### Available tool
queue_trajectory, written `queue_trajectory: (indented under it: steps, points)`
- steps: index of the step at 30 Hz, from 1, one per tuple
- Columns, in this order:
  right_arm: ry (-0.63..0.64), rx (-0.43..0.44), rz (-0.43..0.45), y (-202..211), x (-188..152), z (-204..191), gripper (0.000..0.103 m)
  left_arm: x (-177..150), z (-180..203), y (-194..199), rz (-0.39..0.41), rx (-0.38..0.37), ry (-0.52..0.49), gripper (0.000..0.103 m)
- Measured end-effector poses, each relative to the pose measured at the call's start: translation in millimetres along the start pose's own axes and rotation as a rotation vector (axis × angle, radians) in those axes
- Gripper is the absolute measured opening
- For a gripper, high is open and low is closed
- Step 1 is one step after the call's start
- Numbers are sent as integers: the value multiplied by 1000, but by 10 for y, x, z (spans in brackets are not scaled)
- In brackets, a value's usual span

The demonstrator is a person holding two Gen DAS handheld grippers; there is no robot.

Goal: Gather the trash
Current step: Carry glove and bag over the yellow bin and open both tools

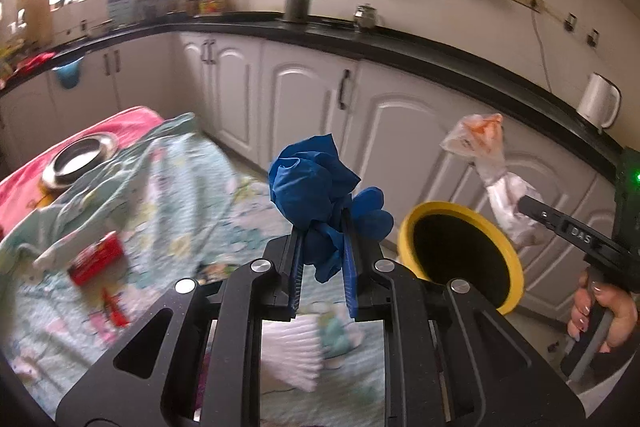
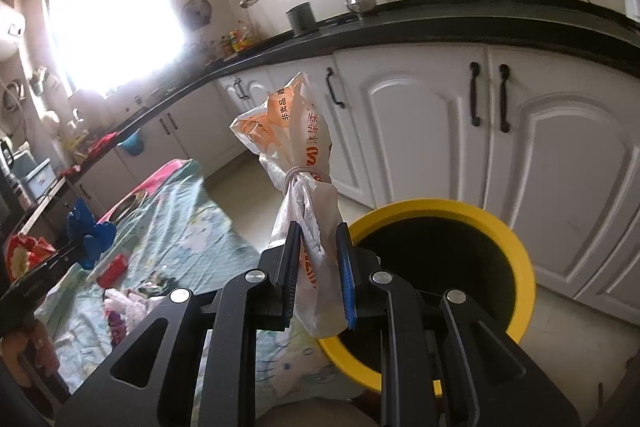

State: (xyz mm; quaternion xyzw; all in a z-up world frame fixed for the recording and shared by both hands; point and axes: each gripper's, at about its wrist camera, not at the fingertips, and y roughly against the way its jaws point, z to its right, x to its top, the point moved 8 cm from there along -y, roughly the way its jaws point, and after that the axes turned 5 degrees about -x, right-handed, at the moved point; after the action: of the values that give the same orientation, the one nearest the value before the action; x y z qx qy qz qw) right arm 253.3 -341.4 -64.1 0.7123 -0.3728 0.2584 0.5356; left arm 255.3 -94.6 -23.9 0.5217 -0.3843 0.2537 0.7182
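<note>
Left gripper clamped on crumpled blue glove, glove bunched between both fingers and bulging above the tips, held in the air over the patterned table cloth. Right gripper clamped on tied white plastic bag, lower part of bag pinched between the fingers, knotted neck and printed orange top standing upright above them. Yellow-rimmed bin just right of and below the right gripper, mouth open and dark, standing beside the table edge before white cabinets. Red packet and steel bowl lying on the cloth, well apart from both grippers
</note>
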Motion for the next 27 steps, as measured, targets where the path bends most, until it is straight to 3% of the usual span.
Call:
queue_trajectory:
  steps: [13, 27]
  points:
    - [-56, -128, 20, 20, 35, 670, 18, -80, 958, -463, -60, -131, -128, 11]
    - [-131, -183, -72, -125, -168, 1297, 18, -262, 1475, -1027, -162, -186, -151, 11]
